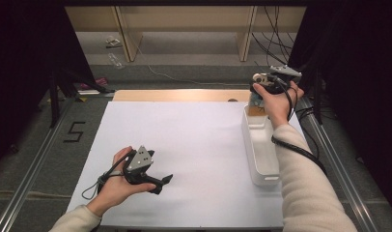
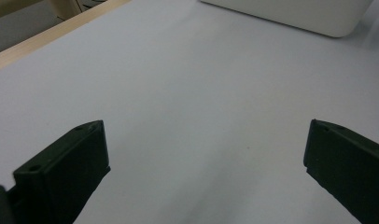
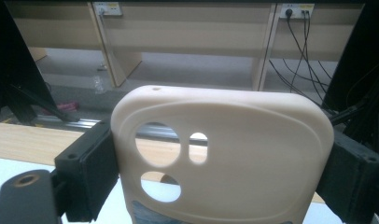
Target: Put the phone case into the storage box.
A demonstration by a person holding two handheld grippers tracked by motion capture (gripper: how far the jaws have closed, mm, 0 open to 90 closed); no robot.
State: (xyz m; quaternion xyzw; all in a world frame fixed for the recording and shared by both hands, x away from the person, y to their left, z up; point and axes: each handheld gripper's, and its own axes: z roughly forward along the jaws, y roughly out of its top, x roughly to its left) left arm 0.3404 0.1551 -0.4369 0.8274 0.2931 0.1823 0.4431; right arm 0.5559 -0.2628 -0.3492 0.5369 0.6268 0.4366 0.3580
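- Two grippers, well apart: the left gripper (image 1: 158, 182) hangs low over the white sheet (image 1: 194, 145), jaws spread wide with bare sheet between and ahead of them.
- Beyond those jaws, up and to the right, sits the rounded edge of the white tray (image 2: 295, 16).
- The right gripper (image 3: 220, 163) is clamped on the cream phone case (image 3: 243, 158), one pad against each long edge, the case upright between the jaws.
- The case is held at the tray's (image 1: 261, 145) far end, near the table's back edge.
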